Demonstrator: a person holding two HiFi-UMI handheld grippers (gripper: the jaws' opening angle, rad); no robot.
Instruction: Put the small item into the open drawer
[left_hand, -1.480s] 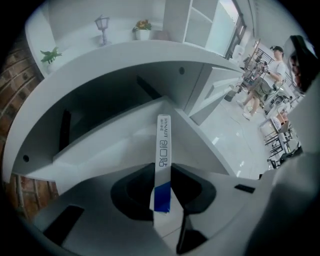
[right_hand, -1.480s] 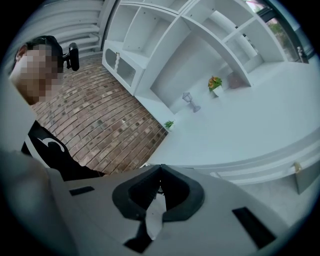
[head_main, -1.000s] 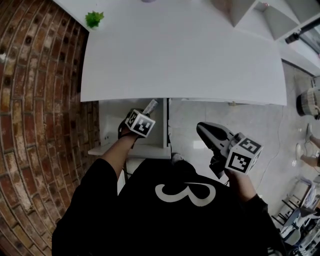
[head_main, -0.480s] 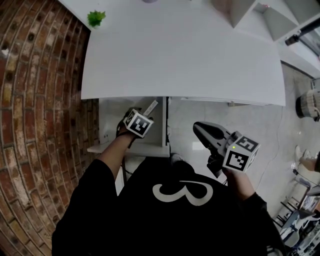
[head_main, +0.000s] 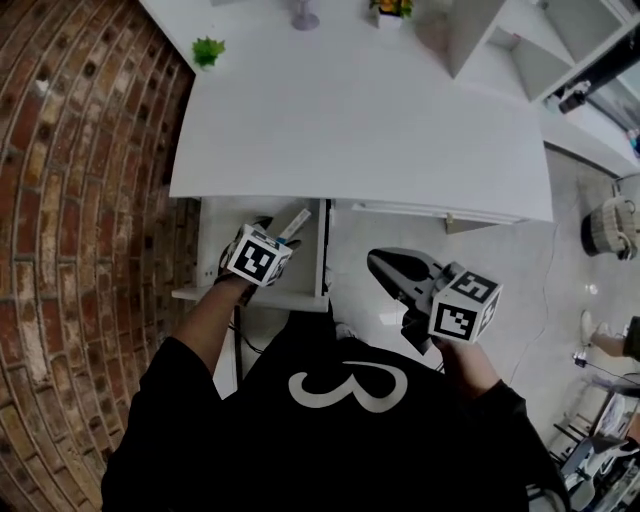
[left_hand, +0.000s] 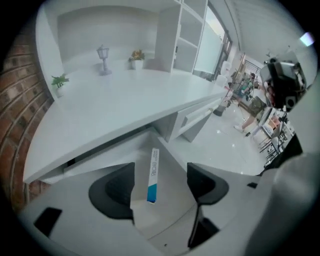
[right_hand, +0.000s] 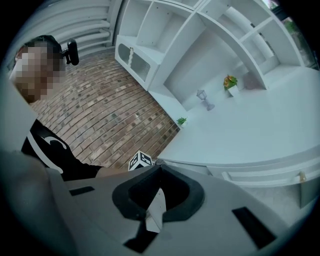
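The small item (left_hand: 152, 175) is a slim white stick-like pack with a blue end. It lies lengthwise between the jaws of my left gripper (left_hand: 160, 187), which are opening, with a gap on each side and neither dark pad (left_hand: 115, 192) pressing it. I cannot tell whether it rests on the floor of the drawer (left_hand: 172, 160). In the head view the left gripper (head_main: 275, 236) hangs over the open white drawer (head_main: 213, 235) under the desk's left end, the item (head_main: 294, 222) poking out ahead of it. My right gripper (head_main: 386, 266) is shut and empty, held over the floor; its tips (right_hand: 159, 169) meet.
The white desk (head_main: 360, 120) spans the view above the drawer, with a small green plant (head_main: 208, 50), a little lamp figure (head_main: 304, 14) and a potted flower (head_main: 391, 8) at its back. A brick wall (head_main: 90, 200) is close on the left. White shelves (head_main: 520, 50) stand at the right.
The left gripper has drawn slightly back towards me over the drawer, with the item still ahead of it. The right gripper has drifted a little left. The head view has tilted and shows more of the desk's back.
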